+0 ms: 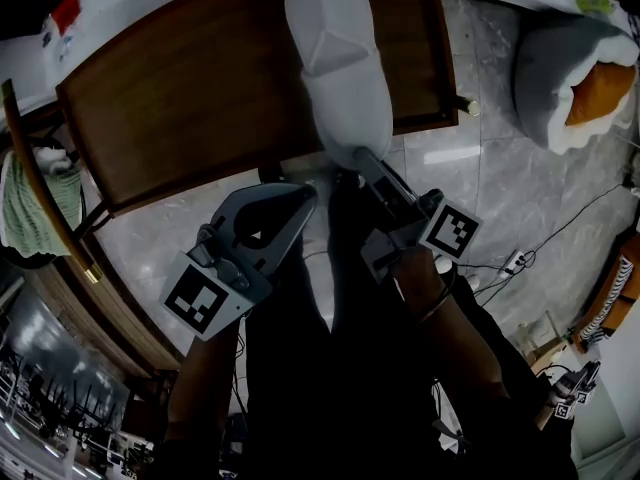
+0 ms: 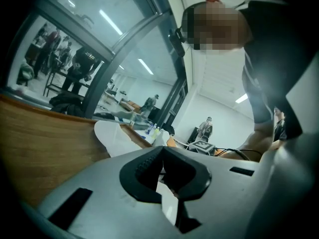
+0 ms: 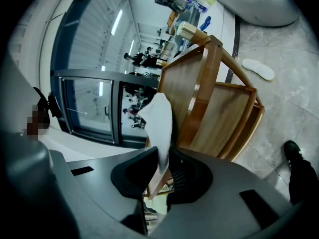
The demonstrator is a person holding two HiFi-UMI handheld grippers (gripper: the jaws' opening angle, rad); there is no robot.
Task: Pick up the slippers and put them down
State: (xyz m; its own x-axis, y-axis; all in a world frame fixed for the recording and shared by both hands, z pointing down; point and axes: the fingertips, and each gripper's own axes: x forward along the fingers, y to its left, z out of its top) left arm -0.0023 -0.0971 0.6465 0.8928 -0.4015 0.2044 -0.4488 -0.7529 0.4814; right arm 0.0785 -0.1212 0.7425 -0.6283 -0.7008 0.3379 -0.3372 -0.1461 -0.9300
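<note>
Slipper [image 1: 338,63], white, is off the floor and pinched at one narrow end by the right gripper [image 1: 362,160]. Its fingers [image 1: 385,183] are closed on that end, and the right gripper view shows the white edge squeezed between the pads. The rest of the slipper sticks out over the wooden table [image 1: 200,98], long axis pointing away from the person. Can't tell if the far end touches the wood or hangs just above it. Left gripper [image 1: 305,196] sits just beside the right one, near the table's near edge, fingertips together, nothing held as far as its own view shows. A second slipper [image 3: 258,68] lies on the floor [image 3: 294,98] past the table, well apart from both grippers. Step in hand, by my read: pick-up done for this one and the put-down is pending. Next move calls for bringing the slipper down flat until its sole is fully supported, then opening the right fingers and backing off along the slipper's length so it isn't dragged. The grip is only on one end, so the free end may sag or swing; keep the move slow. Second slipper is not yet handled.
</note>
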